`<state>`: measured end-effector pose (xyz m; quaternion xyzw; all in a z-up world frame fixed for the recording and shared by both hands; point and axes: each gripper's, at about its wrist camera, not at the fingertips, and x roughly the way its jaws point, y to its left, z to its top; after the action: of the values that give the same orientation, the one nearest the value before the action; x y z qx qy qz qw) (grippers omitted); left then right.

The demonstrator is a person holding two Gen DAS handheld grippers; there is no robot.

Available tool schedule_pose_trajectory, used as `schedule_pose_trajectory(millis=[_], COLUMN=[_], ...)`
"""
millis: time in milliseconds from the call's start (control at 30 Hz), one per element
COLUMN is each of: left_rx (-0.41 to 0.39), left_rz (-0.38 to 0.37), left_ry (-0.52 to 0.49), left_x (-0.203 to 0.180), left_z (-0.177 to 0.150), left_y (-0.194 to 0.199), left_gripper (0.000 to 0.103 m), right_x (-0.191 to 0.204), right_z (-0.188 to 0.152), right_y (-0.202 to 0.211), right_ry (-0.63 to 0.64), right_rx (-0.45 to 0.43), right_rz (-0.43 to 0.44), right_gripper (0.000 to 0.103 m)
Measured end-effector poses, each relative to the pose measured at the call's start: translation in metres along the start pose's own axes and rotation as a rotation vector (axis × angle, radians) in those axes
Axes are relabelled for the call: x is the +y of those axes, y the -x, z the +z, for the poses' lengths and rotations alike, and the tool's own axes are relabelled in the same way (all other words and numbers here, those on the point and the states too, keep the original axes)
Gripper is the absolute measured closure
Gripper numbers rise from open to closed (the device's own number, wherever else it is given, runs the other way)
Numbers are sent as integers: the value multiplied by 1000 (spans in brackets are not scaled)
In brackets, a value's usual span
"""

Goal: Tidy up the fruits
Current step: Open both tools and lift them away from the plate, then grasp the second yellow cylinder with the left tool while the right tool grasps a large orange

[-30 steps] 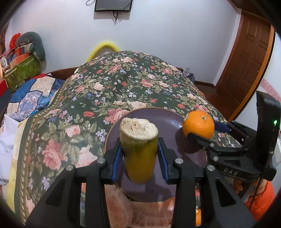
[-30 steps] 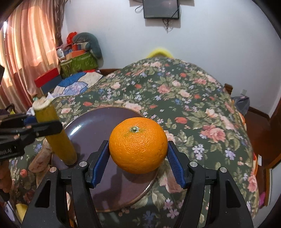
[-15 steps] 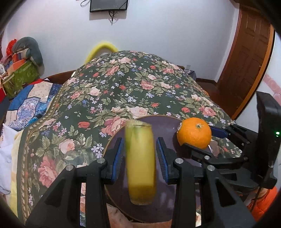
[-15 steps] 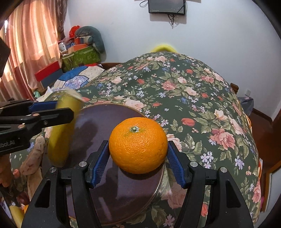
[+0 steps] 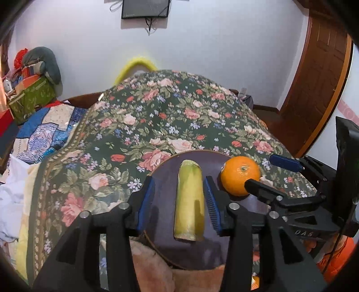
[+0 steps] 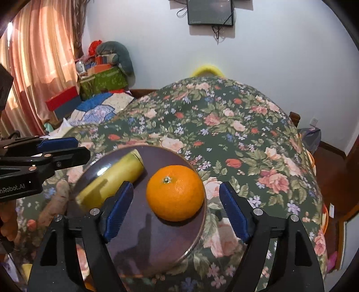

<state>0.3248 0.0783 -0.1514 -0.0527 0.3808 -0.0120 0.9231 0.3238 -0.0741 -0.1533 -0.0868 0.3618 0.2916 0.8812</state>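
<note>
The left gripper (image 5: pixel 180 202) is seen with its jaws opening: a yellow-green cut stalk (image 5: pixel 190 201) lies between its 2 blue pads, and a gap shows on the left side, while the right pad stands just beside the stalk without clearly pressing it. The stalk lies on its side on a dark round plate (image 5: pixel 166 177), its length running away from the gripper, and its near cut end is found close to the gripper's body. To the right of this gripper, an orange (image 5: pixel 240 175) is set on the same plate, between the 2 fingers of the right gripper (image 5: pixel 267 173).

From the right wrist view, the right gripper (image 6: pixel 177 210) is shown with its jaws opening too. The orange (image 6: pixel 175 192) sits between the pads, stem end up, and clear gaps are seen on both sides, so it is not gripped. It rests on the plate (image 6: pixel 157 242), near the plate's right edge. Ahead and to the left of this gripper, the stalk (image 6: pixel 112 179) lies on the plate, partly hidden behind the gripper's left finger. Further left, the left gripper (image 6: pixel 65 149) is seen from the side, above the plate's left rim.

The plate is set on a dark floral bedspread (image 6: pixel 235 139), which spreads ahead of both grippers. A wall-mounted screen (image 6: pixel 209 11) is visible far ahead on the white wall.
</note>
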Motion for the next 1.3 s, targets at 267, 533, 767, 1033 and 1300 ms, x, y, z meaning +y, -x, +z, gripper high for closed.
schedule_pose_trajectory(millis=[267,533,767,1033,1300], left_rx=[-82,-109,-98,-17,118], left_rz=[40,59,43,30,1], left_ry=[-11,-32,-15,-10,73], left_x=[-12,-25,-30,-44,-64], left_z=[-5,-29,-60,-108,-142], left_y=[62,119,150,151,117], left_gripper=[45,41,40,27,27], right_x=[9,29,48,54,49], right_z=[1,-16,-42,-83,-112], right_y=[58,117,147,150,146], right_ry=[1,26,55,24,38], right_rx=[-71,-130,-135,-75,-24], right_rz=[-15,-30,-31,-19,-78], right_gripper=[27,23,23,22,22])
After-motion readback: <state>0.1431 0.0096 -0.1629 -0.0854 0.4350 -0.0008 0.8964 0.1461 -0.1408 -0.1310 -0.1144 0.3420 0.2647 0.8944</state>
